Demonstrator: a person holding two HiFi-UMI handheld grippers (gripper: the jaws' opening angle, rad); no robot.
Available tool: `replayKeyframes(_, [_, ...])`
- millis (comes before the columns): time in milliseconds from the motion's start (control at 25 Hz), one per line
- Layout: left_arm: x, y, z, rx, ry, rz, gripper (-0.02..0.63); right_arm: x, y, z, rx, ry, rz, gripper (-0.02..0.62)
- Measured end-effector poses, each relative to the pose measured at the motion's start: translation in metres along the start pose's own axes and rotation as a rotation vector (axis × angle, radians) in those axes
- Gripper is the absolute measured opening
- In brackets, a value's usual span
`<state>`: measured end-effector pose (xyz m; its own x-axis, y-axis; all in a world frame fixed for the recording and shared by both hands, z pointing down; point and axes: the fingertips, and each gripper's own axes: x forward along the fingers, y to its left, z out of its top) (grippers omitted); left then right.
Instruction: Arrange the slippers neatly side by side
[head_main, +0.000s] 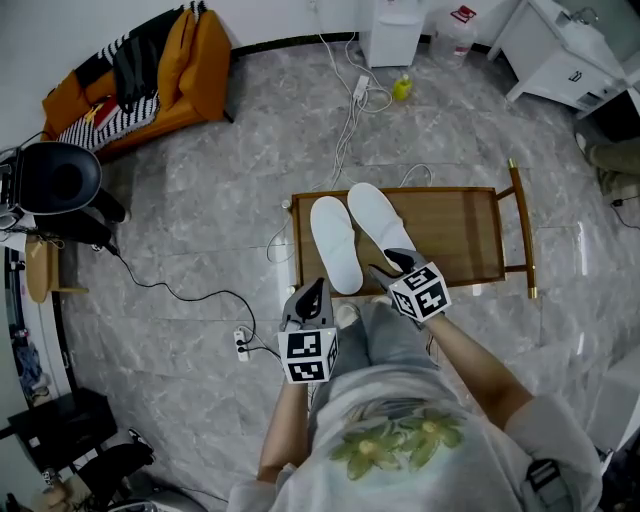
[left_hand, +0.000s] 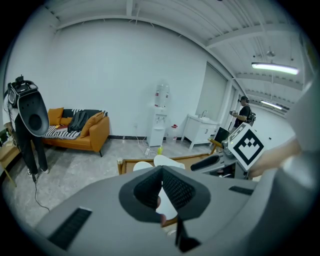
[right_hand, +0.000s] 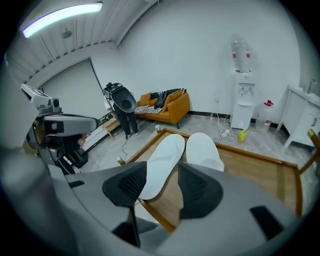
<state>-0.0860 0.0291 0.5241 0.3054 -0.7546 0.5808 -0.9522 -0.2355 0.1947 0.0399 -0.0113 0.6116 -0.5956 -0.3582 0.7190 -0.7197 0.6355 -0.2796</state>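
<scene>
Two white slippers lie close together on the left part of a low wooden table (head_main: 460, 235), toes pointing away from me. The left slipper (head_main: 335, 245) shows a flat plain face and reaches the table's near edge; the right slipper (head_main: 378, 222) sits a little farther back. My right gripper (head_main: 392, 266) hovers just behind the right slipper's heel, open, with nothing between its pads (right_hand: 192, 187); both slippers (right_hand: 162, 167) (right_hand: 202, 150) lie beyond the gap. My left gripper (head_main: 312, 296) is off the table's near edge, behind the left slipper's heel, shut, and it holds nothing.
An orange sofa (head_main: 150, 80) with clothes stands at the far left, a black stand (head_main: 55, 180) left. Cables and a power strip (head_main: 350, 110) run across the floor behind the table. A water dispenser (head_main: 392, 30) and white cabinet (head_main: 570, 50) line the back.
</scene>
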Motion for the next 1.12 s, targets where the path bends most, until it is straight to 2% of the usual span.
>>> replayKeyframes(600, [0.005, 0.012, -0.008, -0.006, 0.029, 0.003, 0.015, 0.046, -0.059, -0.010, 0.032, 0.100, -0.114, 0.187])
replayKeyframes(960, [0.017, 0.019, -0.004, -0.003, 0.046, -0.016, 0.015, 0.073, -0.080, -0.017, 0.126, 0.149, -0.148, 0.174])
replayKeyframes(1120, [0.021, 0.023, -0.006, -0.004, 0.054, -0.019, 0.015, 0.080, -0.085, -0.018, 0.188, 0.138, -0.164, 0.125])
